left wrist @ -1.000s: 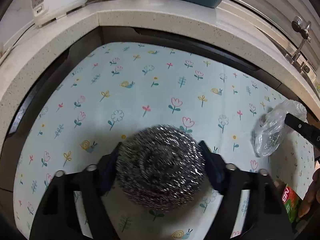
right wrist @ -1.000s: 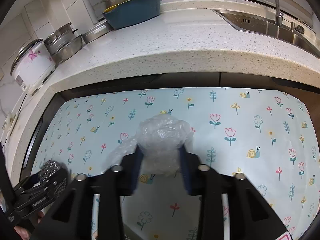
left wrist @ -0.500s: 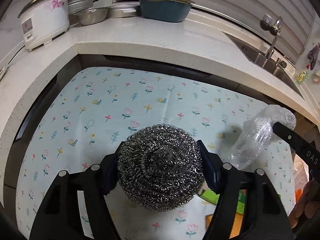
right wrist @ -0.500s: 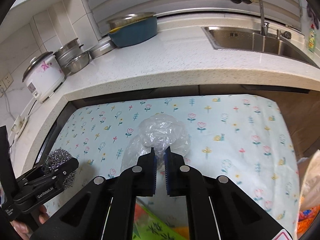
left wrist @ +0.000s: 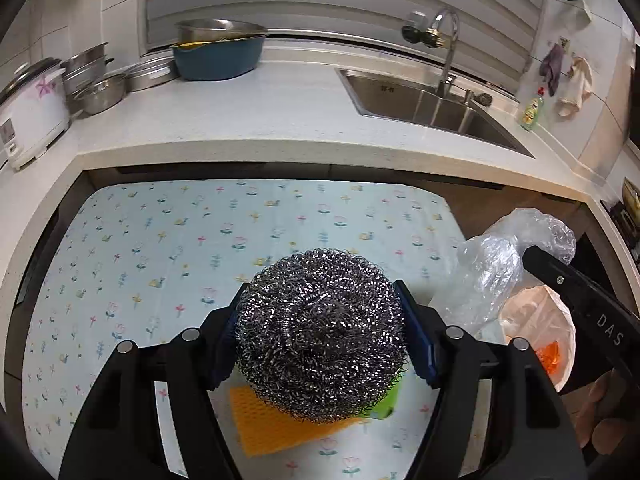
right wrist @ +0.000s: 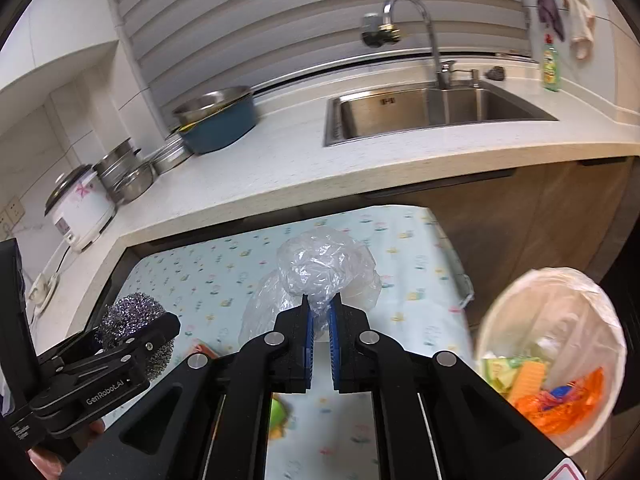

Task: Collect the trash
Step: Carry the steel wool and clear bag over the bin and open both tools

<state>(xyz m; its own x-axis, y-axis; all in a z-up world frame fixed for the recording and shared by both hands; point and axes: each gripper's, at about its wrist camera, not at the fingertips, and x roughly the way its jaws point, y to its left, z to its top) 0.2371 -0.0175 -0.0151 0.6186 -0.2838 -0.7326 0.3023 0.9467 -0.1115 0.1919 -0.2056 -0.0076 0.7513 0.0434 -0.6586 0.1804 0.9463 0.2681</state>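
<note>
Below, a flowered mat (left wrist: 168,248) lies beside the speckled kitchen counter (left wrist: 280,116).

Readable markings on the two grippers

"GenRobot.AI" is showing on the left gripper (right wrist: 132,344) at lower left; "DAS" is showing on the right gripper (left wrist: 532,256) at right.
</note>
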